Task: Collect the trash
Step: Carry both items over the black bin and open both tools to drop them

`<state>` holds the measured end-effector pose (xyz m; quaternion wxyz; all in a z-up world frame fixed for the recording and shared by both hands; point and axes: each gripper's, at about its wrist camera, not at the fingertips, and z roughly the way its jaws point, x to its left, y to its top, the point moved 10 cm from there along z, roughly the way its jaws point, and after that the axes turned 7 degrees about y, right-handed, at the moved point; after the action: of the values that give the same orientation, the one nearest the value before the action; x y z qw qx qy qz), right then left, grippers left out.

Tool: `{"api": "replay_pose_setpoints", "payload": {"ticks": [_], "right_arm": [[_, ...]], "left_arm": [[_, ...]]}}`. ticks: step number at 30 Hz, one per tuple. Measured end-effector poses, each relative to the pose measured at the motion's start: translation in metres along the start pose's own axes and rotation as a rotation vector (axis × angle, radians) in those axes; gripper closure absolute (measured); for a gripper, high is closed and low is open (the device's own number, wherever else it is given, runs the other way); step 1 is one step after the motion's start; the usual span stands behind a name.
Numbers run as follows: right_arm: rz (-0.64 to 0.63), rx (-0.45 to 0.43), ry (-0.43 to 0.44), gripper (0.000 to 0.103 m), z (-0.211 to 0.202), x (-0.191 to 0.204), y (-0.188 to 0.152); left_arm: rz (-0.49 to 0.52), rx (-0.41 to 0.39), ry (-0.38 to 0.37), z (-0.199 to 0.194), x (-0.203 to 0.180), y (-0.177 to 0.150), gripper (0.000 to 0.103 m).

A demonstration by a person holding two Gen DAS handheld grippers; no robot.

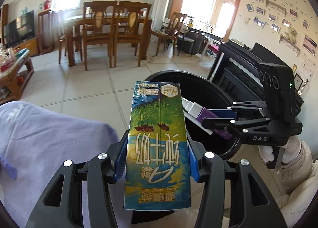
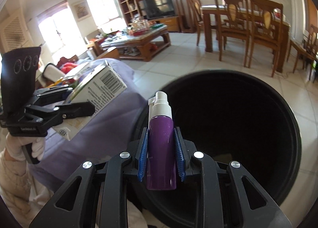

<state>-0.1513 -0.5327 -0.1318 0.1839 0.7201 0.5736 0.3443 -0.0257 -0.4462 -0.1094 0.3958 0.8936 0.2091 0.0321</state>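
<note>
Left wrist view: left hand-held gripper (image 1: 157,160) clamped milk carton (image 1: 157,138), carton just short of bin (image 1: 228,144) rim.

Right wrist view: right hand-held gripper (image 2: 162,158) clamped purple spray bottle (image 2: 161,148), nozzle over bin (image 2: 228,128) mouth.

Step judged: carrying trash to bin. Next: centre both over mouth, release.

Glossy printed cardboard on the milk carton (image 1: 157,144). Smooth purple plastic with a white plastic pump on the spray bottle (image 2: 162,146). Matt black plastic, ridged blue pads (image 2: 143,158), bright metal screws. Dull black bin (image 2: 258,108); soft lilac cloth (image 1: 49,138); glazed floor tiles (image 1: 89,82).
</note>
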Motion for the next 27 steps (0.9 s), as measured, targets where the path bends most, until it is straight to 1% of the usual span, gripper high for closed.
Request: {"api": "replay_pose_setpoints", "payload": {"ticks": [5,7,13,19,24,27], "right_arm": [[0.04,0.009,-0.055,0.077,-0.015,-0.04,-0.024],[0.05,0.011,-0.073,0.077,-0.019,-0.049,-0.03],[0.071,0.032,-0.115,0.077,-0.024,-0.075,-0.048],[0.068,0.051,-0.134,0.077,-0.024,-0.08,-0.056],[0.057,0.059,-0.137,0.077,-0.022,-0.078,-0.06],[0.053,0.063,-0.134,0.077,-0.019,-0.077,-0.057]], "left_arm": [[0.048,0.028,-0.044,0.026,-0.031,0.008,0.053],[0.068,0.041,-0.057,0.039,-0.043,0.011,0.053],[0.096,0.09,-0.062,0.07,-0.061,0.008,0.053],[0.102,0.131,-0.048,0.088,-0.063,-0.003,0.053],[0.115,0.145,-0.027,0.09,-0.062,-0.008,0.053],[0.114,0.147,-0.026,0.091,-0.063,-0.008,0.053]]}}
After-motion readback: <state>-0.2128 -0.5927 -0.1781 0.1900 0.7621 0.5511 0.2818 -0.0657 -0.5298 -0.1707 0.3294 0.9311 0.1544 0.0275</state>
